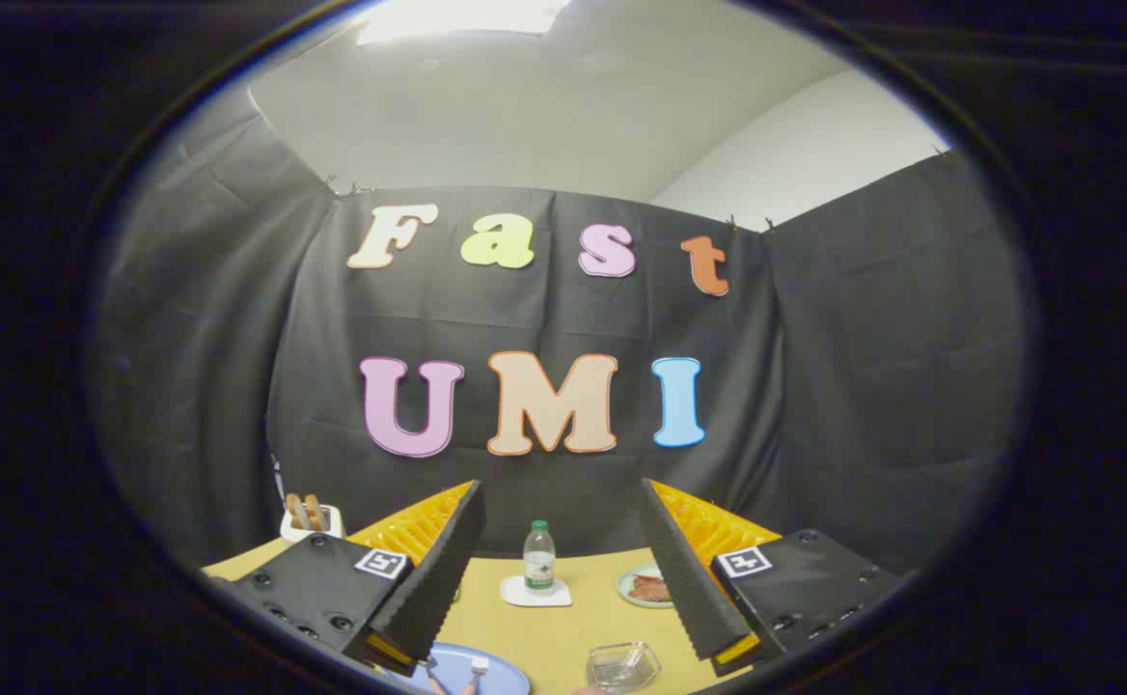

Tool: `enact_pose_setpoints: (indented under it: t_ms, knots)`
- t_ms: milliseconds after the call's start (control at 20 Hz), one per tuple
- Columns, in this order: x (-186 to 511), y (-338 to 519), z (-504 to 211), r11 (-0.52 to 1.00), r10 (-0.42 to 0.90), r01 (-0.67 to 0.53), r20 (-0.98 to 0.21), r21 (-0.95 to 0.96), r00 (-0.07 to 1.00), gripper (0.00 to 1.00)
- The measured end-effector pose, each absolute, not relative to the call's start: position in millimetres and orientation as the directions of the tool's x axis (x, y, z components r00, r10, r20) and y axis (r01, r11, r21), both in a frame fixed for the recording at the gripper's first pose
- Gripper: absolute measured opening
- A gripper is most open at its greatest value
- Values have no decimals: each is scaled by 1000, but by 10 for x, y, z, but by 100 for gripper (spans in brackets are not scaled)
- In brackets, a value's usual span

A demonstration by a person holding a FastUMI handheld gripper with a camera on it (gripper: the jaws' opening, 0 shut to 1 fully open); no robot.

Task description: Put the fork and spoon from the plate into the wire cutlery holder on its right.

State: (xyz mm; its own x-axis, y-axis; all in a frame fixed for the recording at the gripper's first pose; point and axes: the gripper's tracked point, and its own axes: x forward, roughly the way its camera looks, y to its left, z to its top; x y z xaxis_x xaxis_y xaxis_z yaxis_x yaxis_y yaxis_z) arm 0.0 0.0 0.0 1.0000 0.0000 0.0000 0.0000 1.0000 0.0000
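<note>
Blue plate point(501, 671) with two utensil handles lies low between the wide-spread tongs point(563, 579), nothing gripped.

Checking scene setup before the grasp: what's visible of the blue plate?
The blue plate shows only in part, low between the gripper jaws and nearer the left one. It looks round, pale blue and smooth, lying flat on the yellowish table. Two utensil handles rest on it, one with a whitish end; which is the fork or the spoon cannot be told. The jaws stand wide open above it, touching nothing. A clear glass dish sits to its right, apart from it.
</note>
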Motion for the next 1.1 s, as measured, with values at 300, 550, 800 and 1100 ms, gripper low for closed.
enact_pose_setpoints:
  t_ms: [300, 550, 800, 1100]
  knots:
    - [59, 203, -84, 999, 48, -48, -33, 11, 998, 100]
    - [112, 294, -71, 996, 84, -84, -30, 0, 996, 100]
    - [159, 398, -118, 992, 124, -124, -44, 18, 991, 100]
    - [255, 450, -251, 990, 141, -140, -67, 18, 988, 100]
